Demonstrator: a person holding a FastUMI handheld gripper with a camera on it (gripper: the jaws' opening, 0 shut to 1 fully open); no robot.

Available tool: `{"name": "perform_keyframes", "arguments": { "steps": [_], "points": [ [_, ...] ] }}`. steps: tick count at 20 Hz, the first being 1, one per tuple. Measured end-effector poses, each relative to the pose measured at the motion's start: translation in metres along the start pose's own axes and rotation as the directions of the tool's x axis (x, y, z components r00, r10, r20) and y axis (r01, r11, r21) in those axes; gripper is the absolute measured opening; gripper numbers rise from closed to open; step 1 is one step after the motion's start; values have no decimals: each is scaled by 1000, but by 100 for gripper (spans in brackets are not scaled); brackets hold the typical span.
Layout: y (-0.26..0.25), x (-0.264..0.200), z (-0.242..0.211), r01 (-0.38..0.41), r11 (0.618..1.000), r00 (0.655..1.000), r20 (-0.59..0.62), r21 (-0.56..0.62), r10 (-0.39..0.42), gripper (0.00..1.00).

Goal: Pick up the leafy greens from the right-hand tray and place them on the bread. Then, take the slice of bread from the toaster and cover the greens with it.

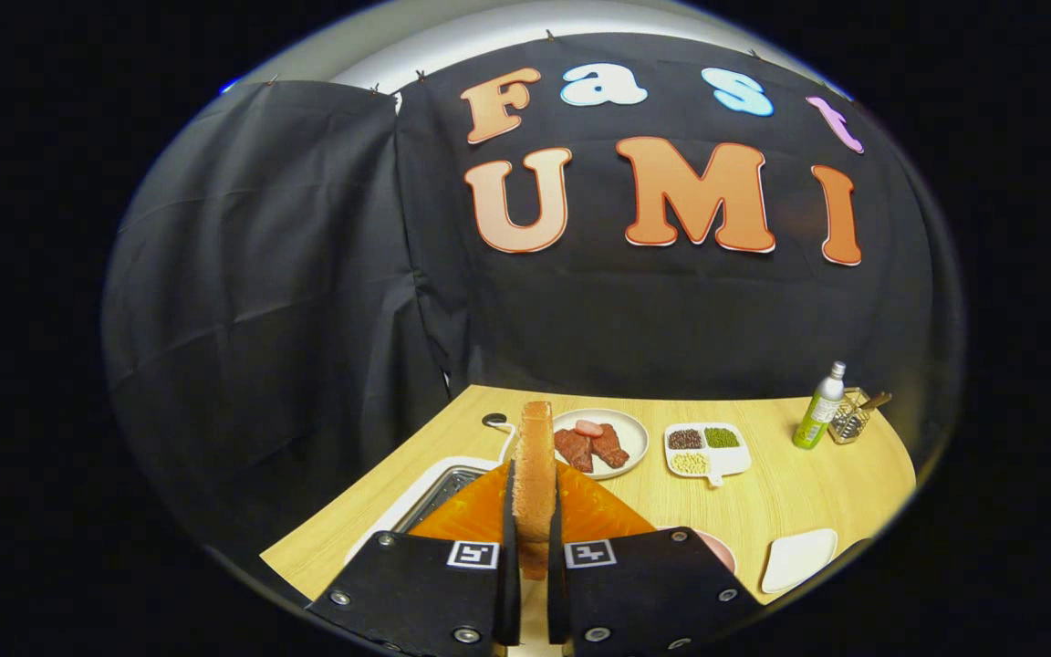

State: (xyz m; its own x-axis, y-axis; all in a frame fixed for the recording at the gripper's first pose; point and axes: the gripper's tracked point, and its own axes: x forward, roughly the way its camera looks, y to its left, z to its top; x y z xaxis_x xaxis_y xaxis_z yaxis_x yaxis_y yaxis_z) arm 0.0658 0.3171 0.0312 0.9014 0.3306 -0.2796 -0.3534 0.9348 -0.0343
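In the gripper view, you hold one slice of toasted brown bread (535, 474) on edge, upright, pinched between the two fingers of your gripper (533, 538); the jaws stand narrow, both pressing on its flat sides. The slice shows a darker crust along its top edge and a porous golden face, and it rises well above the fingertips.

Just behind the fingers, to their left, lies the white toaster (439, 497) with its metal slot, a white cord running from it toward a black plug on the light wooden table (763, 502).

Beyond the slice sits one round white plate (628, 429) carrying two reddish-brown meat pieces and one pink sausage slice. Beside it to the right is one white divided dish (710, 452) with three heaps: dark beans, green beans and pale beans. Further right stand one green bottle with a silver cap (819, 406) and one wire basket (849, 422) just beside it. Near the right finger lies one empty white rectangular tray (797, 558), and a pink plate rim (719, 547) peeks out beside that finger.
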Motion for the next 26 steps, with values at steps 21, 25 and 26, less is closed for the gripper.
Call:
{"name": "perform_keyframes", "arguments": {
  "steps": [21, 25, 26],
  "points": [
    [-109, 16, -143, 34, 982, 978, -210, 184, 6, 12],
    [-123, 16, -152, 28, 975, 973, -229, 219, 24, 17],
    [-127, 17, -153, 34, 975, 972, -233, 222, 19, 18]
  ]
}}
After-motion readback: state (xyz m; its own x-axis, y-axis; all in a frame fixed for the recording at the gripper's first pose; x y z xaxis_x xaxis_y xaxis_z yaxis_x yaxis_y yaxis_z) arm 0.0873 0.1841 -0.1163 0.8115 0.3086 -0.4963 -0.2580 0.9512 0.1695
